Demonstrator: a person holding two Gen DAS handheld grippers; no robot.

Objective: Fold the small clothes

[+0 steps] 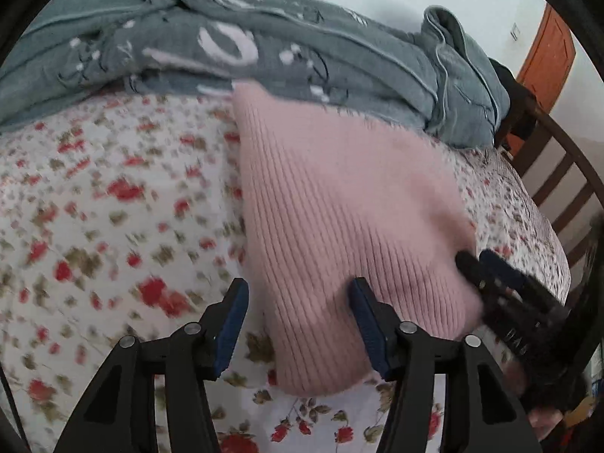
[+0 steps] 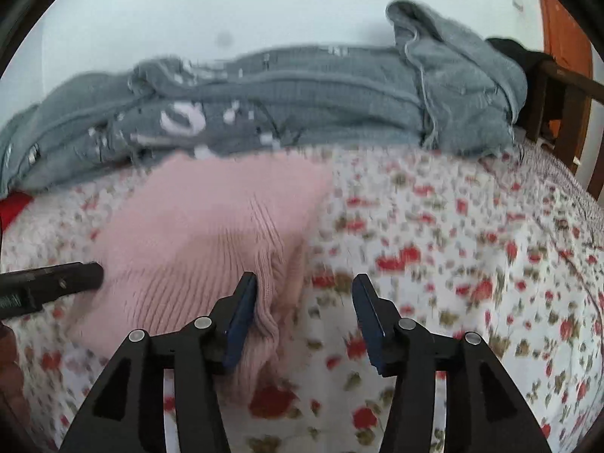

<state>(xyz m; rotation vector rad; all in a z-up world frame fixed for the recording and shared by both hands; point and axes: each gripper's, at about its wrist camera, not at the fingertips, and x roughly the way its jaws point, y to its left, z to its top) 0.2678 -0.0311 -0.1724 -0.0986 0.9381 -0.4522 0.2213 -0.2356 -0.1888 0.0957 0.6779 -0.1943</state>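
A pink ribbed knit garment (image 1: pixel 339 204) lies folded on the floral bed sheet (image 1: pixel 94 207). My left gripper (image 1: pixel 298 302) is open over the garment's near left edge, with the right finger resting on the knit. In the right wrist view the same pink garment (image 2: pixel 204 226) lies left of centre. My right gripper (image 2: pixel 305 298) is open at the garment's near right corner, its left finger against the knit. The right gripper also shows at the garment's right edge in the left wrist view (image 1: pixel 487 264), and the left gripper shows at the left edge of the right wrist view (image 2: pixel 79 271).
A crumpled grey blanket (image 1: pixel 264 49) with white print lies along the far side of the bed, against a pale wall. A dark wooden bed frame (image 1: pixel 558 173) stands at the right, with an orange door (image 1: pixel 547 53) behind. A red item (image 2: pixel 13 204) peeks out at far left.
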